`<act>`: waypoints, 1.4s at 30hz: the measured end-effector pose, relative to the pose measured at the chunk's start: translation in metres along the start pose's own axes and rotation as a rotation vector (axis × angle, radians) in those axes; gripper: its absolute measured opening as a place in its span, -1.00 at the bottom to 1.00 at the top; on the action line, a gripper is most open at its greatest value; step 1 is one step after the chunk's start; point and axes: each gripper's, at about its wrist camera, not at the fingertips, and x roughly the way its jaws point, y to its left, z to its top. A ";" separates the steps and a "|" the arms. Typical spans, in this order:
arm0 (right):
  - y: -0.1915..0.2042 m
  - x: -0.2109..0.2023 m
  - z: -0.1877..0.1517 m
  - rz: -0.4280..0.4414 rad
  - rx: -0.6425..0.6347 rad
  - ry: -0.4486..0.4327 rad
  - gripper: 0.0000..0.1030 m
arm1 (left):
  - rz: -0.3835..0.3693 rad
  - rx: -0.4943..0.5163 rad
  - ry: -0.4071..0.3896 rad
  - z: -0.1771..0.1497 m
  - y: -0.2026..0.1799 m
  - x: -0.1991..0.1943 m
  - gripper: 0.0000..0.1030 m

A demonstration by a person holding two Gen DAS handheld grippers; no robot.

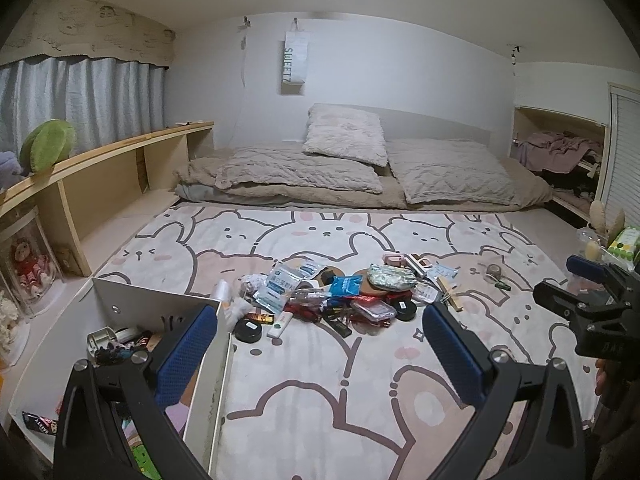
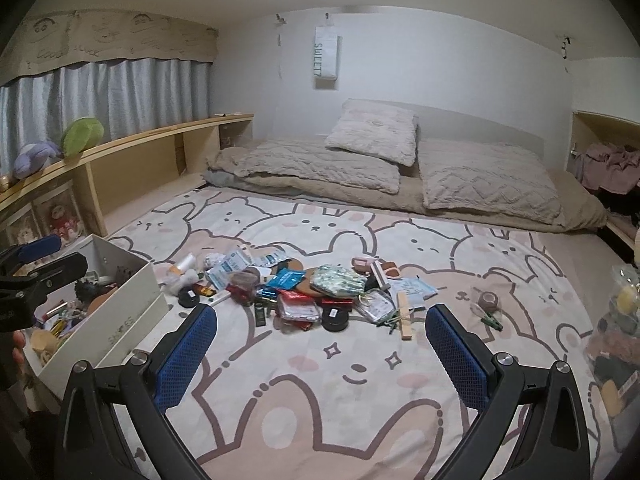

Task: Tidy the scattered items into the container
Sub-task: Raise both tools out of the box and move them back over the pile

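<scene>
Both your grippers hover wide apart, holding nothing.
Your left gripper point(image 1: 316, 328) sits over the white box point(image 2: 132, 300), already part-filled with small bits; right gripper point(image 2: 320, 330) faces the scattered pile point(image 2: 304, 288), just right of the box on the bunny rug point(image 2: 360, 380), bedding point(image 2: 400, 176) beyond.
</scene>
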 end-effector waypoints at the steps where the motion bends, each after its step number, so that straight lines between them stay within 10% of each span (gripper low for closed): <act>1: -0.001 0.001 0.000 -0.002 0.003 0.001 1.00 | -0.002 -0.001 0.003 0.000 0.000 0.003 1.00; 42: -0.062 0.113 -0.070 -0.075 0.051 0.168 1.00 | -0.040 0.011 0.207 -0.052 -0.012 0.143 1.00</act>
